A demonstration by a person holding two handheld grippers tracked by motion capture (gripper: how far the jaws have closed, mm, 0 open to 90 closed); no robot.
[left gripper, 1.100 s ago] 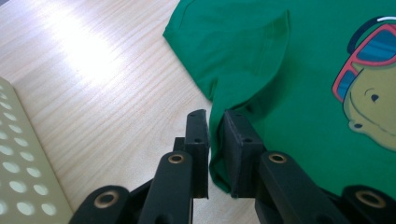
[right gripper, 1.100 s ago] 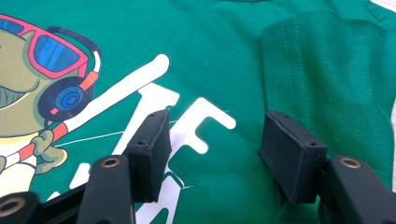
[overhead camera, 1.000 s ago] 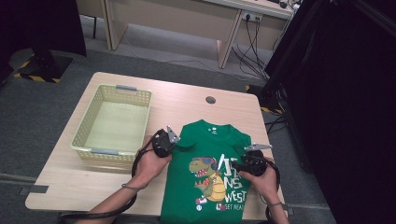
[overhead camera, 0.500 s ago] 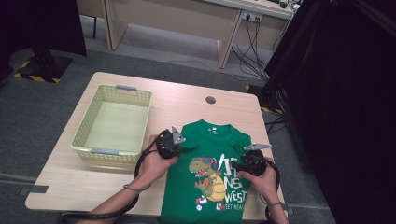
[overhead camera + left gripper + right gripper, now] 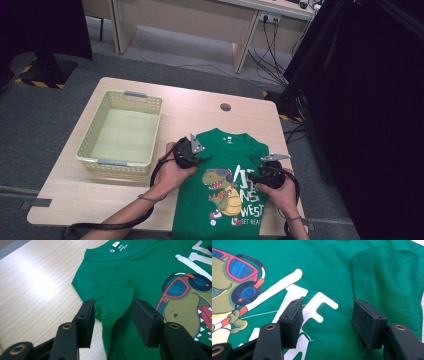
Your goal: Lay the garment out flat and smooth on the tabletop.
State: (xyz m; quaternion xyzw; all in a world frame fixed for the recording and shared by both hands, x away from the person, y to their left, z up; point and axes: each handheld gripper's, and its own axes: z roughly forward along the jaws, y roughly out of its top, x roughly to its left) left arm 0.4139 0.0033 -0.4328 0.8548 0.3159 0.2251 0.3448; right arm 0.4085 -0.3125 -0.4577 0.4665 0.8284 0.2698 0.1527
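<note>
A green T-shirt (image 5: 231, 149) with a dinosaur print lies flat, front up, at the table's near edge. Its left sleeve (image 5: 117, 293) is folded in onto the chest, and its right sleeve (image 5: 387, 277) is folded in over the body. My left gripper (image 5: 199, 158) hovers at the shirt's left shoulder. Its jaws have just been opening and stand apart over the folded sleeve (image 5: 113, 312), pinching nothing. Over the white lettering my right gripper (image 5: 253, 177) stands open (image 5: 327, 317), its pads clear of the cloth.
A pale yellow-green plastic basket (image 5: 100, 162) stands on the left half of the wooden table (image 5: 195, 107). A round cable hole (image 5: 225, 107) lies behind the shirt. Cables and a desk are beyond the far edge.
The left gripper has shifted a little to the right, over the shirt's shoulder. The right hand has kept still.
</note>
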